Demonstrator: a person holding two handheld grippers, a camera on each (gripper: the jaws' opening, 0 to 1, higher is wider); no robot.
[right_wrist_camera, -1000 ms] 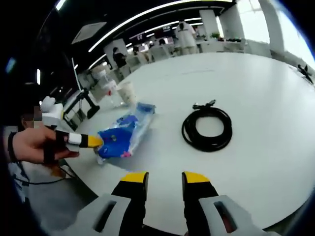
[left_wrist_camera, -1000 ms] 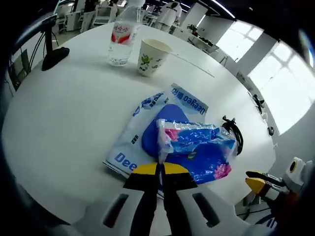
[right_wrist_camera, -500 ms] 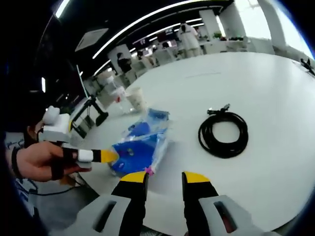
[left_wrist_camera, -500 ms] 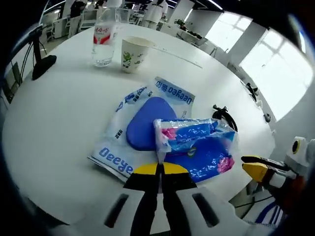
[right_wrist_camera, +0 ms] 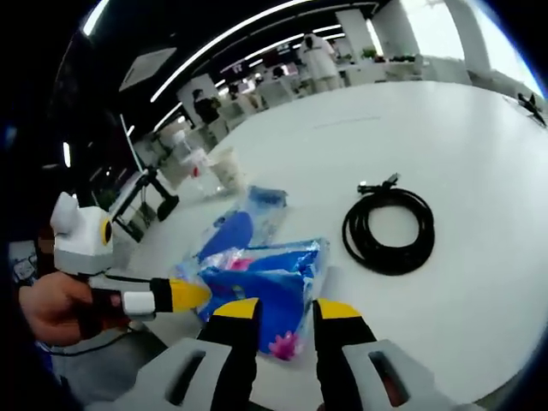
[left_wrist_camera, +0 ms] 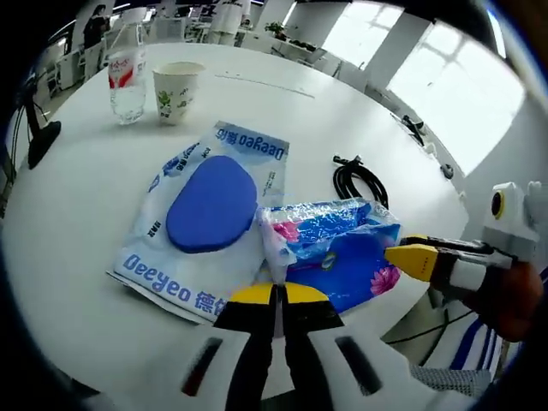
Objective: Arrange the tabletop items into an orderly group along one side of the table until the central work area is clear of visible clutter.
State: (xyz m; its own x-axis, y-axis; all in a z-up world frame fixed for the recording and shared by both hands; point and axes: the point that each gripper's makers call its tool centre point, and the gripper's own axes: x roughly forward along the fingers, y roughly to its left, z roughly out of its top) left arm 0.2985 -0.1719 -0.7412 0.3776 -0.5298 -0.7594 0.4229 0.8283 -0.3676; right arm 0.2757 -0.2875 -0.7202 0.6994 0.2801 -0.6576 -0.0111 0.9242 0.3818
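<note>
A blue plastic tissue pack with pink flowers hangs from my left gripper, which is shut on its near corner. It overlaps a white Deeyeo wipes pack with a blue lid, lying flat on the white table. My right gripper comes in from the right, its yellow tips at the tissue pack's far edge. In the right gripper view that gripper is open, with the tissue pack reaching between its jaws. The left gripper holds the pack from the left.
A coiled black cable lies to the right of the packs. A paper cup and a water bottle stand at the far side. A black stand base sits at the left edge. People stand in the background.
The right gripper has closed in on the tissue pack until the pack lies between its jaws. The left gripper has kept hold of the pack, and its view has swung right.
</note>
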